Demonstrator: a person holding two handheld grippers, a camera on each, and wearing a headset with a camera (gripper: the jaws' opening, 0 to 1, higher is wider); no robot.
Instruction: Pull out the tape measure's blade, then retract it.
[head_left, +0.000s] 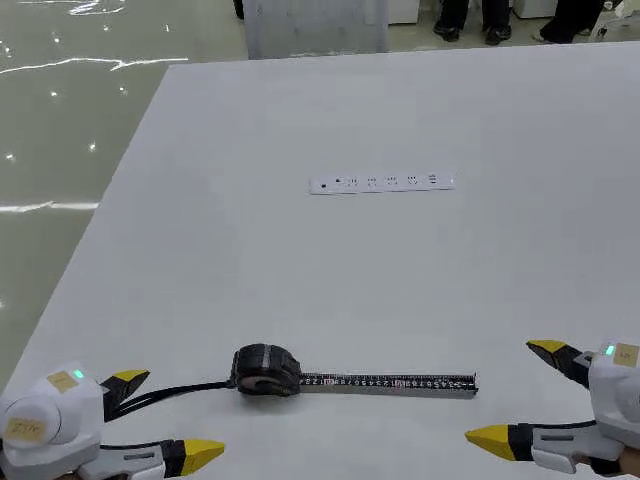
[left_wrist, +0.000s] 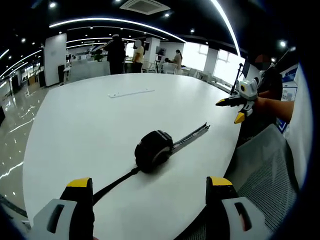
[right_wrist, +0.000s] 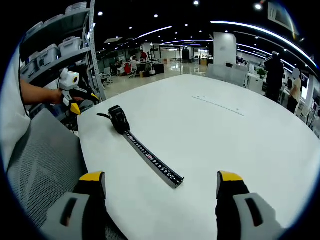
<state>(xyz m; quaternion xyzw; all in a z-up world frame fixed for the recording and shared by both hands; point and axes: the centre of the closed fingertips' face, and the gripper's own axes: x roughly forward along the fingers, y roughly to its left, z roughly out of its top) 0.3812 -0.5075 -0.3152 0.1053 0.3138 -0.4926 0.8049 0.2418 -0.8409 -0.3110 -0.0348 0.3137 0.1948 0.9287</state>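
Lying at the near edge of the tabletop (head_left: 400, 280), the tape measure (head_left: 266, 370) has its stiff, springy blade (head_left: 390, 382) out rightward, likely best pinched at its thin tip, while the left tool (head_left: 168, 415) and right tool (head_left: 515, 392) flank it, both wide open and empty.

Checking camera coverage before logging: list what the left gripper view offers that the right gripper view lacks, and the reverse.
Left gripper view's extras: the right gripper, fingers open, past the table's edge, and a ceiling vent. Right gripper view's extras: the left gripper, fingers open, storage shelves, and the printed numbers on the blade. Shared: the tape measure with its blade out, the power strip, the white table.
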